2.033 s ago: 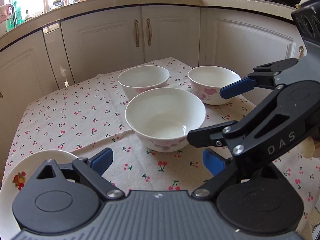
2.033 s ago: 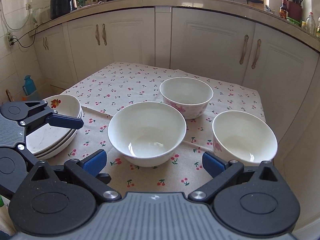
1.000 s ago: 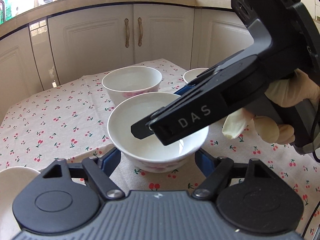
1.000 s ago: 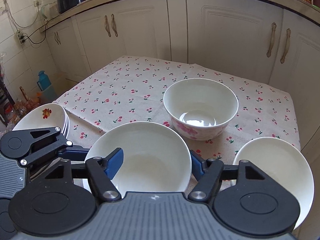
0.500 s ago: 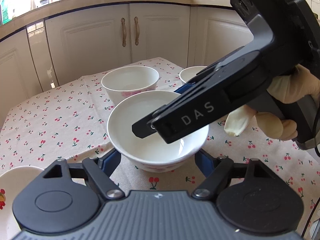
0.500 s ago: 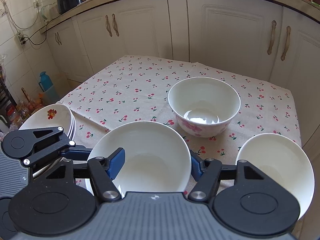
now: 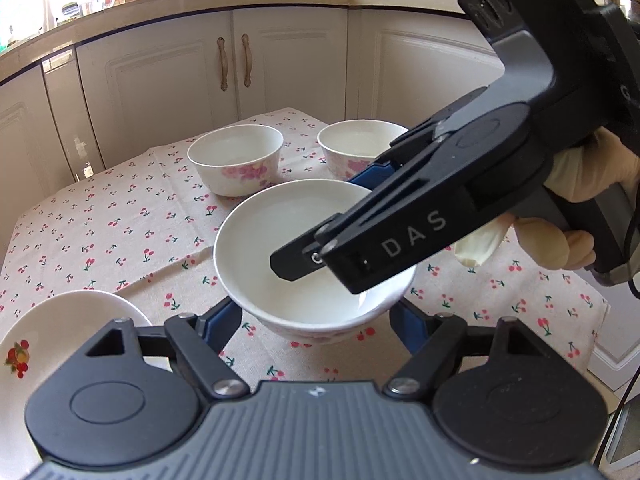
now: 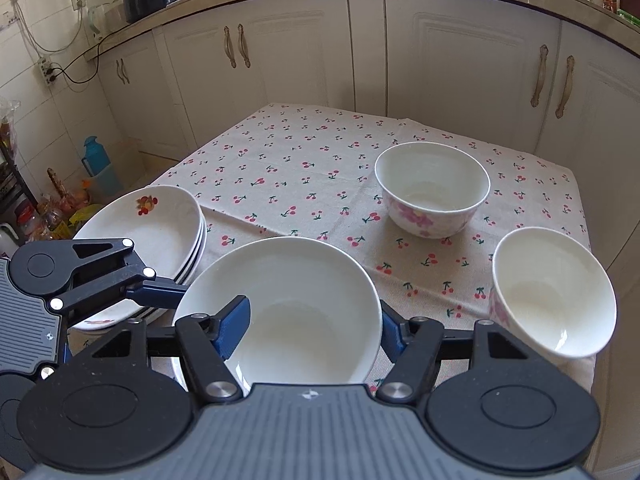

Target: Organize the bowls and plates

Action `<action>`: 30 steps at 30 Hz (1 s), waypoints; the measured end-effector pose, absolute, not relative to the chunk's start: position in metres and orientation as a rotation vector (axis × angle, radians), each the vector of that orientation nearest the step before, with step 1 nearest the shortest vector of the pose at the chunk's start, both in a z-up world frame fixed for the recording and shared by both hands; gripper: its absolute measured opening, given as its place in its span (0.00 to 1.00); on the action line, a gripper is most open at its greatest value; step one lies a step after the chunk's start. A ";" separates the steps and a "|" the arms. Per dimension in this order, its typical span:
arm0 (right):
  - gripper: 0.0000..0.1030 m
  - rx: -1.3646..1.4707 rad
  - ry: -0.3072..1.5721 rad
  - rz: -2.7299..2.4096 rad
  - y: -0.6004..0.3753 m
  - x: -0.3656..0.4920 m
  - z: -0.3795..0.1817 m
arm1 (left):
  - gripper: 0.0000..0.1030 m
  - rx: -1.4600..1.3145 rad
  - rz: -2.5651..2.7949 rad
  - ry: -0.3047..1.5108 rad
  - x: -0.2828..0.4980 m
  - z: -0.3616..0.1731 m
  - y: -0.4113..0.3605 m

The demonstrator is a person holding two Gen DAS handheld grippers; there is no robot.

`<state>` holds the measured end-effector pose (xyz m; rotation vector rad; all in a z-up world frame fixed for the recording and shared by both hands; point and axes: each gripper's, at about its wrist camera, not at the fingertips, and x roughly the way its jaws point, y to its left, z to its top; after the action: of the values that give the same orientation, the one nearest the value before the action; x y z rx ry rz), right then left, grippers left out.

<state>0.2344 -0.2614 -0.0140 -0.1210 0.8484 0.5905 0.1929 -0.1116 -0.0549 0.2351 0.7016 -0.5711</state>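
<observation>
Right wrist view: nearest, the right fingers [image 8: 234, 322] straddle one side of a white bowl [image 8: 304, 280]. The left one is over the bowl's hollow and the right one just outside its rim. Whether they press on the wall between them I cannot tell. The left fingers [image 8: 160, 292] come in from the left, and one blue tip touches the bowl's outer side. Just left of the fingers, partly behind that tip, is a stack of plates [image 8: 160, 232] with a fruit print, at the counter's [image 8: 300, 168] edge. To the right of the fingers a second bowl [image 8: 552, 296] sits at the near right corner of the cherry-print cloth [image 8: 260, 184]. Ahead and a little right, well apart, stands a third bowl [image 8: 432, 192] with pink flowers. White cupboards [image 8: 460, 60] close the scene beyond. In the left wrist view the left fingers are closed on the bowl low down, one blue pad against each side, with the bowl between them and just ahead. Whether its foot is clear of the cloth I cannot tell. A gloved hand [image 7: 580, 200] holds the right tool, which reaches in from the right across the bowl. The other two bowls stand side by side farther ahead, and the top plate shows at the near left.
</observation>
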 end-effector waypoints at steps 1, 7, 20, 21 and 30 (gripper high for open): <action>0.70 -0.120 0.852 0.588 -0.261 0.230 -0.014 | 0.78 0.237 -0.578 0.704 0.189 -0.055 -0.111; 0.70 -0.116 0.859 0.567 -0.262 0.203 -0.013 | 0.78 0.252 -0.615 0.715 0.170 -0.058 -0.111; 0.70 -0.097 0.881 0.518 -0.271 0.166 -0.019 | 0.78 0.272 -0.686 0.738 0.144 -0.058 -0.114; 0.70 -0.095 0.886 0.514 -0.272 0.165 -0.020 | 0.78 0.274 -0.692 0.738 0.143 -0.057 -0.114; 0.70 -0.082 0.907 0.487 -0.280 0.155 -0.025 | 0.78 0.277 -0.726 0.745 0.134 -0.060 -0.121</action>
<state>0.1553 -0.2795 -0.0250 -0.0818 0.9071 0.4869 0.1344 -0.1212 -0.0602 0.2771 0.7453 -0.7258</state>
